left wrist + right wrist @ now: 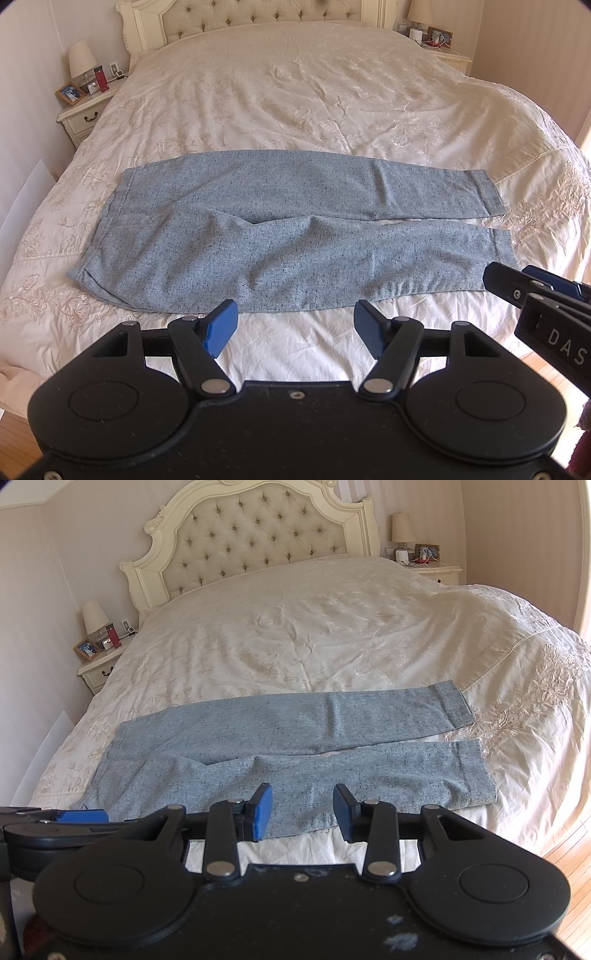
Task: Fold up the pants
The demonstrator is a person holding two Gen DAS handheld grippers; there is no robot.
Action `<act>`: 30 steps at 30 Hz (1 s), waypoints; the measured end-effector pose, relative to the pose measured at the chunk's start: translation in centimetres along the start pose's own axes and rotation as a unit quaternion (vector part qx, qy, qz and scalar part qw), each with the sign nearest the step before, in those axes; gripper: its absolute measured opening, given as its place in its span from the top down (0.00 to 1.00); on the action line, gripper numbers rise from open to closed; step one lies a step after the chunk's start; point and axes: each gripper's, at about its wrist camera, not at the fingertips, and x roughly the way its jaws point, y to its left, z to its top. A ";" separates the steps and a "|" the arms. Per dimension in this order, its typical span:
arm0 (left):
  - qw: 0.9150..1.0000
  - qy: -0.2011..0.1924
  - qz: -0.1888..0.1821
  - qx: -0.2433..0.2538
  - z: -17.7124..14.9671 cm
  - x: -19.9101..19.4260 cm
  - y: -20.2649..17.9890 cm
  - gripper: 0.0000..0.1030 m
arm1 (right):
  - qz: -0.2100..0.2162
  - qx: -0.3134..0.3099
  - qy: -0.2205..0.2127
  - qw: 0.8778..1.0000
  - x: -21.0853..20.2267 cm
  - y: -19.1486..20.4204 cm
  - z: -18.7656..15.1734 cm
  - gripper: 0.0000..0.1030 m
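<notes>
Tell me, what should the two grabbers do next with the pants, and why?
Probably lower both toward the near leg's edge and pinch it. The gray pants lie flat and unfolded on the bed, legs side by side. The left gripper and right gripper hang open, holding nothing.

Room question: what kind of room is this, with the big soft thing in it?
It looks like a bedroom. There is a big bed with a tufted headboard, a nightstand with a lamp beside it, and grey pants spread flat on the cover.
</notes>
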 end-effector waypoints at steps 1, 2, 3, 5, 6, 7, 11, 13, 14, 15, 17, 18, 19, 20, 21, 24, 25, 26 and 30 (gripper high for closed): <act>1.000 0.000 0.000 0.000 0.0 0.0 0.0 0.32 | 0.000 0.000 0.000 1.000 0.0 0.0 0.0 0.61; 1.000 0.000 0.000 0.000 0.0 0.0 0.0 0.32 | 0.001 -0.001 0.000 1.000 0.0 0.0 0.0 0.61; 1.000 0.000 0.000 0.000 0.0 0.0 0.0 0.32 | 0.001 -0.001 0.001 1.000 0.0 -0.1 0.0 0.61; 1.000 0.000 0.000 0.001 0.0 0.0 0.0 0.32 | 0.002 -0.002 0.001 1.000 0.0 -0.1 0.0 0.61; 1.000 0.000 0.000 0.000 0.0 0.0 0.0 0.32 | 0.002 -0.002 0.002 1.000 0.0 -0.1 0.0 0.61; 1.000 0.000 0.000 0.000 0.0 0.0 0.0 0.32 | 0.002 -0.003 0.001 1.000 -0.1 0.0 0.0 0.61; 1.000 0.000 0.000 0.001 0.0 0.0 0.0 0.32 | 0.003 -0.005 0.002 1.000 -0.1 0.2 -0.1 0.61; 1.000 0.000 0.000 0.001 0.0 0.0 -0.1 0.32 | 0.003 -0.006 0.003 1.000 -0.1 0.2 -0.1 0.61; 1.000 0.000 0.000 0.001 0.0 0.0 -0.1 0.32 | 0.004 -0.007 0.003 1.000 -0.1 0.2 -0.1 0.61; 1.000 0.000 0.000 0.000 0.0 0.0 -0.1 0.32 | 0.004 -0.007 0.004 1.000 0.0 0.2 -0.1 0.61; 1.000 0.001 0.000 -0.001 -0.1 0.0 -0.1 0.32 | 0.005 -0.008 0.005 1.000 0.1 0.2 0.0 0.61; 1.000 0.002 0.000 -0.001 -0.1 0.1 0.0 0.32 | 0.005 -0.009 0.006 1.000 0.1 0.2 0.0 0.61; 1.000 0.003 -0.001 -0.002 -0.2 0.2 0.1 0.32 | 0.004 -0.010 0.007 1.000 0.2 0.3 0.1 0.61; 1.000 0.005 -0.001 -0.003 -0.2 0.3 0.1 0.32 | 0.004 -0.010 0.008 1.000 0.3 0.3 0.1 0.61; 1.000 0.007 -0.002 -0.003 -0.2 0.5 0.3 0.32 | 0.004 -0.009 0.011 1.000 0.5 0.3 0.1 0.61; 1.000 0.016 -0.003 -0.006 0.0 1.2 0.9 0.32 | 0.004 -0.009 0.019 1.000 1.2 0.6 0.3 0.61; 1.000 0.019 -0.004 -0.008 0.1 1.4 1.2 0.32 | 0.004 -0.009 0.022 1.000 1.4 0.7 0.4 0.61; 1.000 0.021 -0.004 -0.009 0.2 1.7 1.3 0.32 | 0.003 -0.009 0.025 1.000 1.9 0.9 0.4 0.61; 0.999 0.036 -0.007 -0.009 0.9 3.0 2.6 0.32 | 0.000 -0.010 0.041 0.999 3.4 2.1 0.7 0.61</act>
